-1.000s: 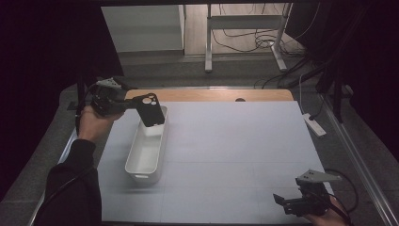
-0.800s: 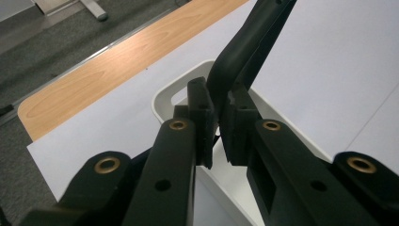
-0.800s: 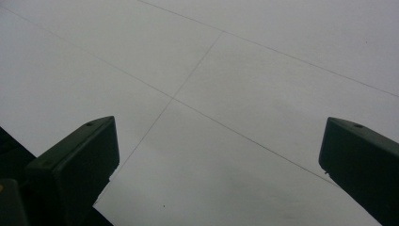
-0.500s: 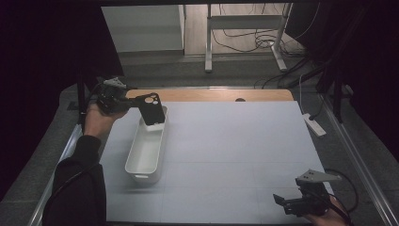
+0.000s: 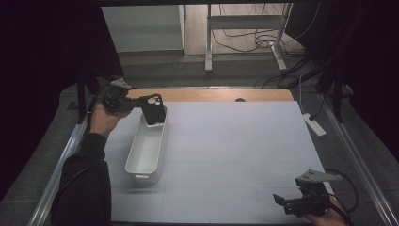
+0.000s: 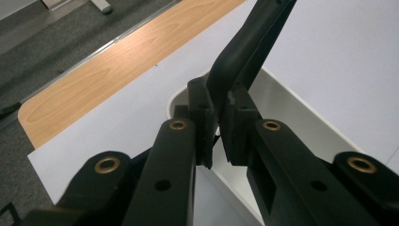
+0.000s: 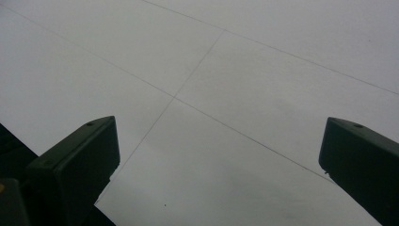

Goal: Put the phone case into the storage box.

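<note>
Over white table mat (image 5: 235, 141), left gripper (image 5: 136, 104) clamps black phone case (image 5: 153, 109) above tray (image 5: 146, 150); right gripper (image 5: 287, 203) gapes

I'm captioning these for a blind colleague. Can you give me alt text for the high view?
The left tongs hold a black phone case over the far end of a white bin on a pale mat. The right tongs rest open at the mat's near right corner.

Black phone case (image 6: 244, 52) cut off by the left gripper view's top edge, lower rim behind the jaws.
</note>
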Available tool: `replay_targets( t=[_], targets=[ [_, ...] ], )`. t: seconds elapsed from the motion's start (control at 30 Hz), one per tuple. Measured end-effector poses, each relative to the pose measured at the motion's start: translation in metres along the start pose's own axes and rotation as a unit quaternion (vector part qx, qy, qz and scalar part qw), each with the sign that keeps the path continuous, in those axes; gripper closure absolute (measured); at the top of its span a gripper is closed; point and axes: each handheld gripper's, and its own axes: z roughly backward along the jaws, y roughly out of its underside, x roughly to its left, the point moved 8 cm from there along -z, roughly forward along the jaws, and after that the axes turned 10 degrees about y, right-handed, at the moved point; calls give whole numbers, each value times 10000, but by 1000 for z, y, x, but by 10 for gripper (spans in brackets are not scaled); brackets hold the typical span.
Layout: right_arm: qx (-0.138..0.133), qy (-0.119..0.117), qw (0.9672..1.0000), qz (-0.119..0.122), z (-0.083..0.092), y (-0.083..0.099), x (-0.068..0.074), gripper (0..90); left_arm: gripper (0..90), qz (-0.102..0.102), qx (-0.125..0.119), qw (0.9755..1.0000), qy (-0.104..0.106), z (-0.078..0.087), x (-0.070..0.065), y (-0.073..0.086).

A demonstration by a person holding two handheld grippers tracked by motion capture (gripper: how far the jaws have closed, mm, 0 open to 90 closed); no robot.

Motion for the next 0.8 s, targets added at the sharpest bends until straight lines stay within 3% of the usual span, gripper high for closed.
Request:
replay_targets(
  t=[0.5,0.8],
  targets=[
    [30,-20,10000,0,-1,0,0,0,831,-183,31,9998,-116,-16,9,0],
    [53,-41,10000,-3,-1,1,0,0,830,-275,-132,9995,-123,-20,15,1]
  ],
)
